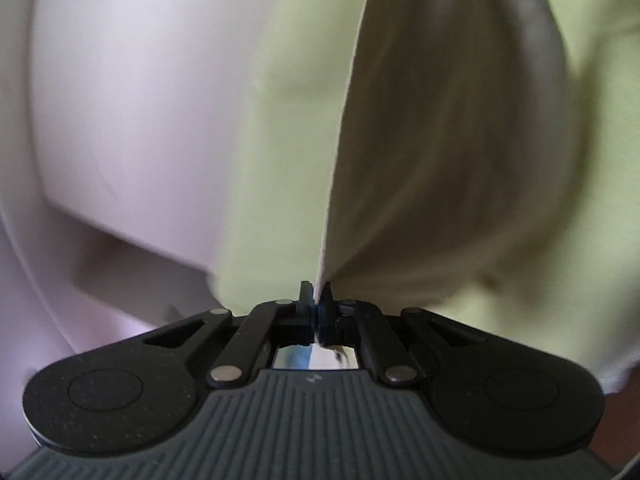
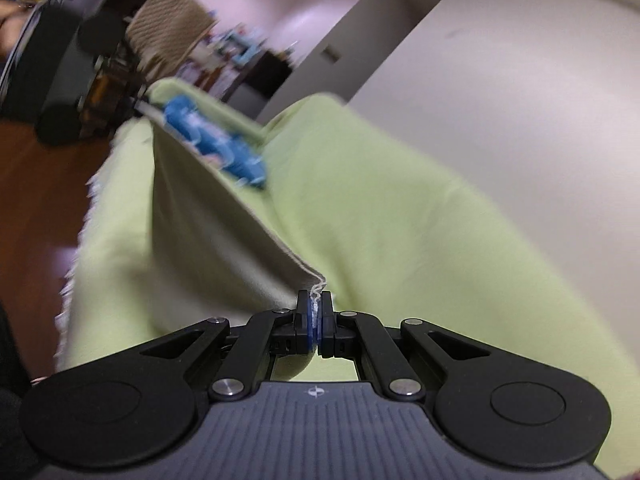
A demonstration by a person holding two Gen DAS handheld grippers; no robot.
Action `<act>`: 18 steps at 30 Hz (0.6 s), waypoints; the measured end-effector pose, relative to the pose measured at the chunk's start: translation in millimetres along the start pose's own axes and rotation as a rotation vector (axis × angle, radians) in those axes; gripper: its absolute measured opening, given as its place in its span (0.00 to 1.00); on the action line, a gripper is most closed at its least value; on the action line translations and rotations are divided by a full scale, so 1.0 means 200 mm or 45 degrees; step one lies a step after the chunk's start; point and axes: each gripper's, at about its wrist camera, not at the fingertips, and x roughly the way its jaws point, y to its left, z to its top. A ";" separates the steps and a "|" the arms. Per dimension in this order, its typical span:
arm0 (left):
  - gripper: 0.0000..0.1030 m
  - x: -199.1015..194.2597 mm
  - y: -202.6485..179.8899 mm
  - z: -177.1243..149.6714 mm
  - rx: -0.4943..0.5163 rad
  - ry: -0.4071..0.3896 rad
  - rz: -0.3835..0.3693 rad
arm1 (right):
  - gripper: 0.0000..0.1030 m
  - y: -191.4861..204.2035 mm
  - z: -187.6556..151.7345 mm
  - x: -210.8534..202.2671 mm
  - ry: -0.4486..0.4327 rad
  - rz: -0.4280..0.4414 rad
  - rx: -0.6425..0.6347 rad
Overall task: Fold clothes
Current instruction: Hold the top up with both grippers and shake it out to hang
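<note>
A beige cloth (image 1: 440, 140) hangs taut in the air between my two grippers, above a light green cover (image 1: 280, 120). My left gripper (image 1: 316, 296) is shut on one edge of it, and the fabric rises away from the jaws. In the right wrist view my right gripper (image 2: 316, 308) is shut on a stitched corner of the beige cloth (image 2: 208, 248). From there its edge runs up and to the left to the other gripper (image 2: 100, 80), which shows as a blurred black shape. A blurred blue patch (image 2: 216, 144) lies along that upper edge. The green cover (image 2: 400, 220) spreads beneath.
A white wall (image 2: 520, 80) stands to the right behind the cover. Brown wood floor (image 2: 40, 184) shows at the left, past the cover's fringed edge. A woven basket (image 2: 168, 28) and a cluttered dark shelf (image 2: 248, 56) are in the background. A pale wall (image 1: 120, 100) fills the left wrist view's left side.
</note>
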 end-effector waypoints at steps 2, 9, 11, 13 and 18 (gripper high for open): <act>0.03 -0.06 0.21 0.07 0.037 -0.091 0.075 | 0.00 -0.09 0.09 -0.13 -0.048 -0.094 -0.010; 0.03 -0.36 0.82 0.32 0.027 -0.333 0.235 | 0.00 -0.40 0.41 -0.64 -0.161 -0.410 -0.068; 0.03 -0.47 0.92 0.37 0.026 -0.393 0.265 | 0.00 -0.48 0.48 -0.78 -0.163 -0.489 -0.105; 0.03 -0.57 1.00 0.43 0.002 -0.445 0.252 | 0.00 -0.54 0.53 -0.89 -0.141 -0.549 -0.132; 0.04 -0.72 1.07 0.58 -0.072 -0.573 0.122 | 0.00 -0.71 0.51 -1.05 -0.036 -0.635 -0.155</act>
